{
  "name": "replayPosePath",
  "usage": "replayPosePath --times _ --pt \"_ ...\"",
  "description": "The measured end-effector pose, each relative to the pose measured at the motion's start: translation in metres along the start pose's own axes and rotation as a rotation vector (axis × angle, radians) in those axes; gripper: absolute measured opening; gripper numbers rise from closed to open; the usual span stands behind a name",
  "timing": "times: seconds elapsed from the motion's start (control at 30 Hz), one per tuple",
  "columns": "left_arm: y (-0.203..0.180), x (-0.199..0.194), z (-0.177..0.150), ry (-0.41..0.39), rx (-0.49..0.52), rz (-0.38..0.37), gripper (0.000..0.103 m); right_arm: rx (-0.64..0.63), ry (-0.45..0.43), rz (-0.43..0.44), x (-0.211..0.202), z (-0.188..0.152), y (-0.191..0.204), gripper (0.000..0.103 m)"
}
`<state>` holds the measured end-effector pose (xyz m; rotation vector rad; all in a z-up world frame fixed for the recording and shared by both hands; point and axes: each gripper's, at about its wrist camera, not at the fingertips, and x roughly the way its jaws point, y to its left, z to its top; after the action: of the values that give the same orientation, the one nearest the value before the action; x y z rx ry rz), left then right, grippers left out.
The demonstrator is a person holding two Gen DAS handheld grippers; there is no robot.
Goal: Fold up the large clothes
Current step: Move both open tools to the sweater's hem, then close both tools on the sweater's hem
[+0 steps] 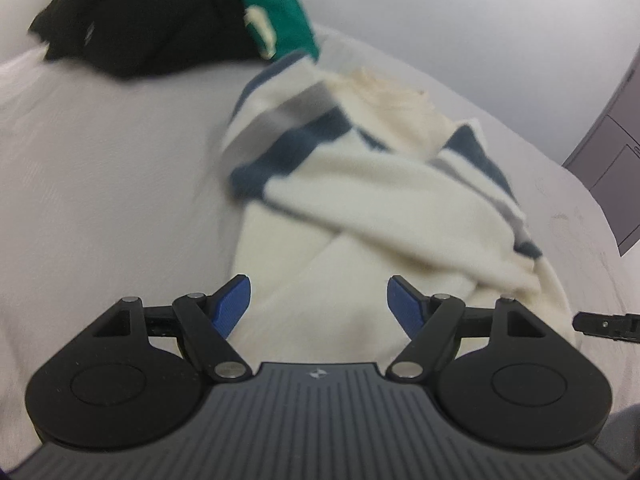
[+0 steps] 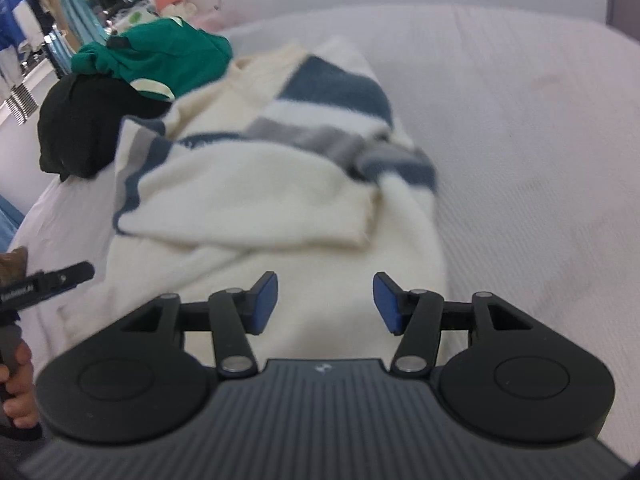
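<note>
A fuzzy, soft knit cream sweater (image 2: 260, 200) lies on a matt white woven bed sheet (image 2: 520, 120), beside a smooth green cloth garment (image 2: 168, 56) and matt black fabric (image 2: 84, 124); each gripper has matt black plastic arms.

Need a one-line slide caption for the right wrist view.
Open right gripper poised above the hem of a cream knit sweater with navy and grey stripes, sleeves folded in, on a white bed.

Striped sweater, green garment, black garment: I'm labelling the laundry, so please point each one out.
Striped sweater (image 2: 248, 196): right wrist view, on the cream sleeve folded across its body.
Green garment (image 2: 176, 56): right wrist view, on its bunched middle.
Black garment (image 1: 152, 20): left wrist view, on its crumpled middle.
</note>
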<state>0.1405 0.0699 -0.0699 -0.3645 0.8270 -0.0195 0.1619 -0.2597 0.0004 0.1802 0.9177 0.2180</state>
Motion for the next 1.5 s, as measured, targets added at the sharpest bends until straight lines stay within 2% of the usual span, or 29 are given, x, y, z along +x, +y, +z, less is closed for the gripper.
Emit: replayPosePath --times 0.1,0.17,0.2,0.4,0.5,0.6,0.73,0.8,0.87,0.9,0.97,1.07,1.17,1.27,1.3,1.37,1.4,1.43,1.47,1.5 --pt "0.014 -0.015 -0.011 0.061 -0.03 -0.003 0.079 0.019 0.042 -0.07 -0.009 -0.007 -0.011 0.059" --pt "0.026 -0.025 -0.018 0.085 -0.056 0.007 0.079 -0.011 0.04 -0.111 -0.016 -0.01 -0.014 0.07" --pt "0.033 -0.029 -0.02 0.098 -0.075 0.01 0.079 -0.013 0.047 -0.116 -0.018 -0.011 -0.017 0.072" --pt "0.082 -0.025 -0.032 0.196 -0.281 -0.008 0.079 0.144 0.163 -0.071 -0.004 -0.016 -0.048 0.079" --pt "0.095 -0.015 -0.037 0.242 -0.353 -0.037 0.079 0.21 0.213 -0.01 0.008 -0.019 -0.054 0.079" --pt "0.093 -0.01 -0.038 0.257 -0.349 -0.048 0.079 0.225 0.256 0.031 0.021 -0.023 -0.052 0.079" --pt "0.081 0.0 -0.043 0.298 -0.328 -0.113 0.079 0.255 0.311 0.071 0.038 -0.029 -0.046 0.078" --pt "0.075 0.009 -0.048 0.348 -0.313 -0.117 0.079 0.255 0.321 0.077 0.042 -0.031 -0.044 0.081" --pt "0.067 0.013 -0.051 0.362 -0.284 -0.136 0.079 0.234 0.319 0.075 0.043 -0.032 -0.039 0.081" --pt "0.065 0.014 -0.051 0.363 -0.27 -0.144 0.08 0.236 0.319 0.093 0.044 -0.031 -0.038 0.081" --pt "0.062 0.014 -0.052 0.368 -0.264 -0.163 0.08 0.251 0.32 0.196 0.046 -0.032 -0.036 0.081" --pt "0.062 0.016 -0.054 0.383 -0.276 -0.183 0.08 0.209 0.315 0.243 0.044 -0.034 -0.027 0.081" --pt "0.061 0.015 -0.059 0.396 -0.27 -0.187 0.08 0.207 0.355 0.245 0.05 -0.038 -0.023 0.08" --pt "0.055 0.017 -0.065 0.421 -0.248 -0.179 0.079 0.126 0.41 0.184 0.055 -0.042 -0.006 0.08" --pt "0.053 0.017 -0.067 0.421 -0.24 -0.171 0.079 0.08 0.428 0.16 0.057 -0.046 0.003 0.079" --pt "0.047 0.018 -0.068 0.432 -0.209 -0.159 0.078 0.005 0.462 0.131 0.06 -0.05 0.017 0.069" --pt "0.045 0.019 -0.068 0.437 -0.201 -0.155 0.074 -0.033 0.472 0.117 0.061 -0.052 0.024 0.066" --pt "0.042 0.021 -0.068 0.439 -0.2 -0.143 0.069 -0.058 0.471 0.109 0.06 -0.053 0.03 0.057" --pt "0.043 0.021 -0.068 0.441 -0.202 -0.126 0.059 -0.077 0.459 0.093 0.059 -0.052 0.034 0.043" --pt "0.044 0.02 -0.068 0.442 -0.209 -0.125 0.048 -0.082 0.446 0.08 0.057 -0.05 0.035 0.035"
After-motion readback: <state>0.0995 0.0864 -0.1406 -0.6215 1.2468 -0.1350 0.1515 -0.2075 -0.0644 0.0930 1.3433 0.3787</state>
